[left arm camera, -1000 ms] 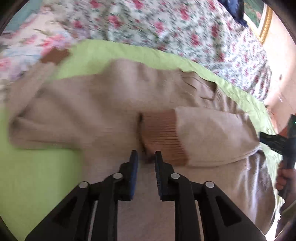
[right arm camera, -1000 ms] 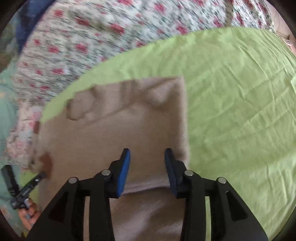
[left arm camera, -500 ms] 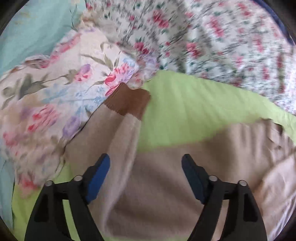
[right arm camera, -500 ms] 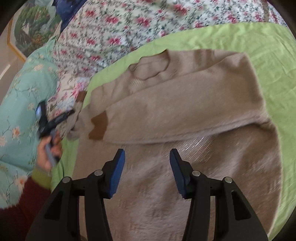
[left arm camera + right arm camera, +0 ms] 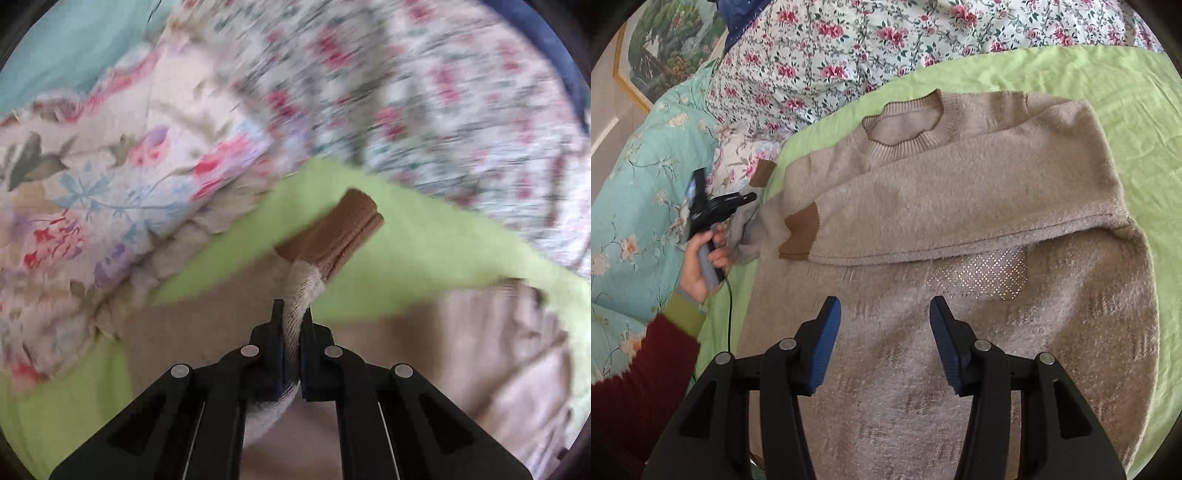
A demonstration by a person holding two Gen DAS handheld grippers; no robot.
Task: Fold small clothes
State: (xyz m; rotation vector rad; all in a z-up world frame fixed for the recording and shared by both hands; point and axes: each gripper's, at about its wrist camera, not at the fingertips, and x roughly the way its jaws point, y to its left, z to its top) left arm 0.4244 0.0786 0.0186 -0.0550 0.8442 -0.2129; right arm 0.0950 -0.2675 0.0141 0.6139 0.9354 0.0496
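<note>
While the beige sweater (image 5: 960, 295) lies flat on the green sheet (image 5: 1126, 92), one sleeve folded across its chest, the left hand-held gripper (image 5: 291, 321) is clamped on the other sleeve (image 5: 299, 295) near its brown cuff (image 5: 332, 236). Above the hem, the right hand-held gripper (image 5: 884, 328) hangs with jaws apart; bare sheet lies rightward, floral bedding (image 5: 849, 48) crowds the collar edge.

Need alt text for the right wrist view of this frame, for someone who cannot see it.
A beige sweater lies flat on a green sheet, one sleeve already folded across its chest. The right gripper hovers open above the lower body, while the left gripper pinches the other sleeve at the left edge.
</note>
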